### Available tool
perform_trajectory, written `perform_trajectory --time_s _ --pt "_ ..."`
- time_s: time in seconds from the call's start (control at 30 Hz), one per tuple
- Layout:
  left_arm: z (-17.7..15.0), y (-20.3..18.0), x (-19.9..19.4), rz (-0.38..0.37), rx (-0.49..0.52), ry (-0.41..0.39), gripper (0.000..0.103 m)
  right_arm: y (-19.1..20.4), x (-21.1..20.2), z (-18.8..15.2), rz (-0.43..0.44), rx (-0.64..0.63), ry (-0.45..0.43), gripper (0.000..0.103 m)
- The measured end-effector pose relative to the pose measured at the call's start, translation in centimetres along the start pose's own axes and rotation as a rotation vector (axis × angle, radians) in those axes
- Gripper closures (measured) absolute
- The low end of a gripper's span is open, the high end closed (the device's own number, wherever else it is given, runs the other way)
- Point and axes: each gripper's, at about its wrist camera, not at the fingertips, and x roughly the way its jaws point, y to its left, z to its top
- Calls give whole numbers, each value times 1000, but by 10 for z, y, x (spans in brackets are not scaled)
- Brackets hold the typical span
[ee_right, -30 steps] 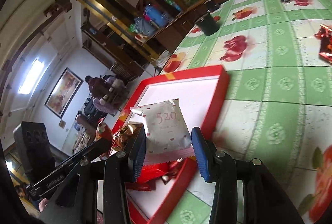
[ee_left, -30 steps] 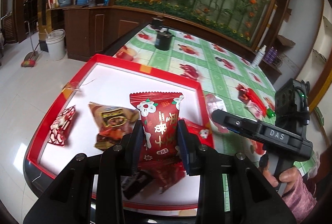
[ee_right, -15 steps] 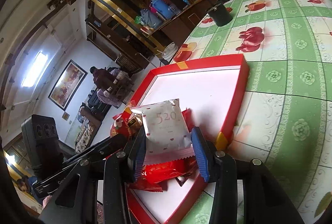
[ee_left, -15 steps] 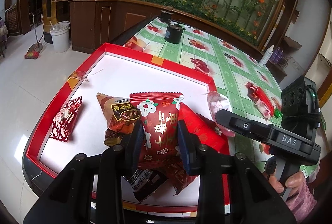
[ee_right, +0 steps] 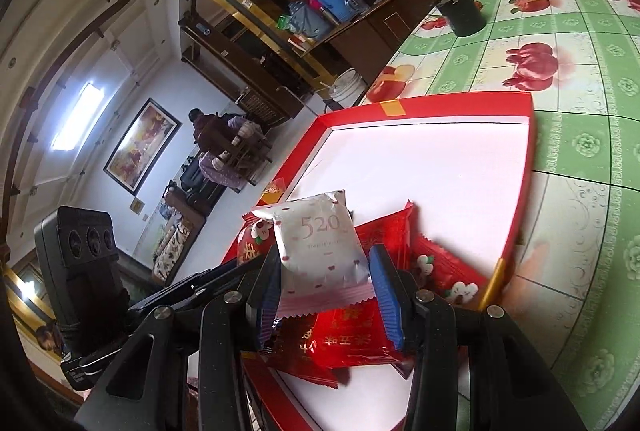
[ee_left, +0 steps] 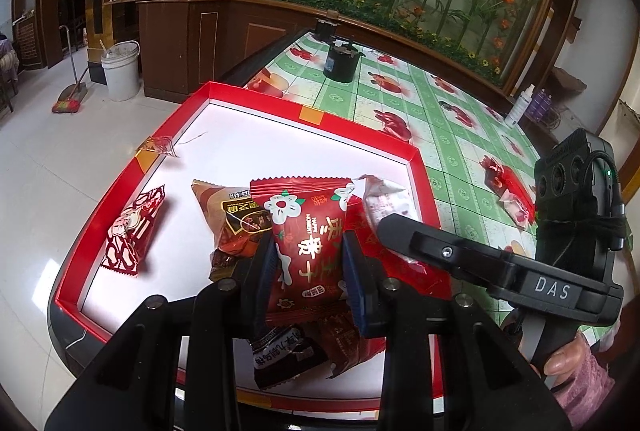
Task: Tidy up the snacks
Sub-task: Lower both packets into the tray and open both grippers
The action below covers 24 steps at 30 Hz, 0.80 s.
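red snack packet (ee_left: pixel 306 251) pinched in left gripper (ee_left: pixel 308 273) over the red tray (ee_left: pixel 416 167); right gripper (ee_right: pixel 326 287) clamps white 520 packet (ee_right: pixel 320 251) above the tray's near corner pile. both likely light, crinkly, slippery film; grip mid-body, not sealed edges.

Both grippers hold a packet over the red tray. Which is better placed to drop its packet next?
Probably left: the left gripper holds its dark red flower-print packet over open white tray floor. The right gripper, with its white "520" packet, hangs over piled red packets.
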Motion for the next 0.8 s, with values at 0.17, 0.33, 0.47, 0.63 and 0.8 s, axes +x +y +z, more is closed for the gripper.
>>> perform_trajectory --time_s 0.17,0.33,0.47,0.63,0.8 --pt "1 1 0 7 -7 3 72 2 1 0 1 1 0 57" --pt "2 6 0 32 -41 19 49 4 -1 0 -16 3 -12 57" --pt "3 17 -5 79 -86 0 37 0 -9 1 -18 24 -32 54" --pt "4 17 -8 99 -86 2 37 -10 -18 5 -12 68 -58 54" --pt "5 4 -11 115 -41 1 37 -14 -29 9 -3 82 -86 54"
